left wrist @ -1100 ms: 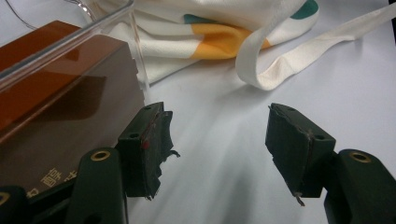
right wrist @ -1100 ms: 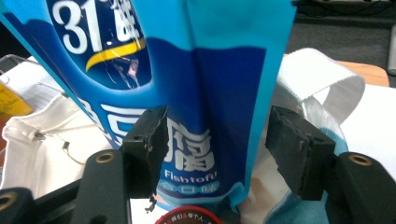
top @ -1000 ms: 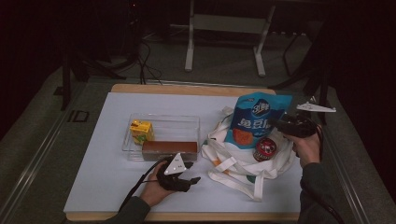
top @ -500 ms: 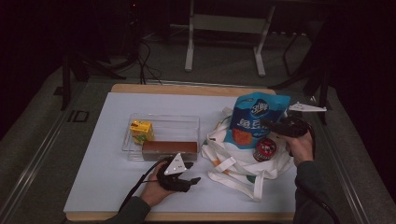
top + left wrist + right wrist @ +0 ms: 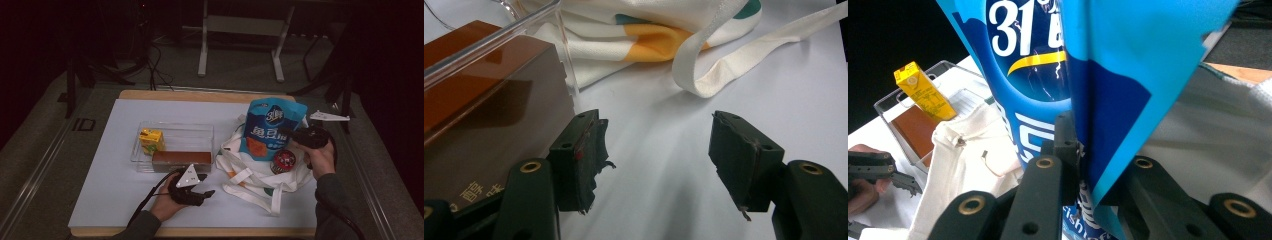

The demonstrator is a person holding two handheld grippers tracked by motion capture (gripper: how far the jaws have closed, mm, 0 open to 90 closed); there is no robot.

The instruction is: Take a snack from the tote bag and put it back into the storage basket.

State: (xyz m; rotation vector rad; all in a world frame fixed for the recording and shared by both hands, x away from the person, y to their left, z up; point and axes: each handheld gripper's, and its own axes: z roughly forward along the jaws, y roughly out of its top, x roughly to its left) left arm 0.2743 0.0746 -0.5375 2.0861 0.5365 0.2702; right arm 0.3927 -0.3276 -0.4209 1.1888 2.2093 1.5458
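The blue snack bag [image 5: 270, 129] stands upright in the mouth of the white tote bag [image 5: 250, 172] at the right of the tabletop; glossy, it carries white lettering and an orange patch low on its front; its right edge is folded into a crease [image 5: 1098, 100]; the tote lies slumped, straps splayed forward.

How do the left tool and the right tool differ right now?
The left tool stands open with bare table between its jaws; the right tool has just been closing and is shut on the blue snack bag. The left tool rests low on the table by the clear tray; the right tool is raised over the tote bag. Both are hand-held, black, and carry a grey three-cornered plate.
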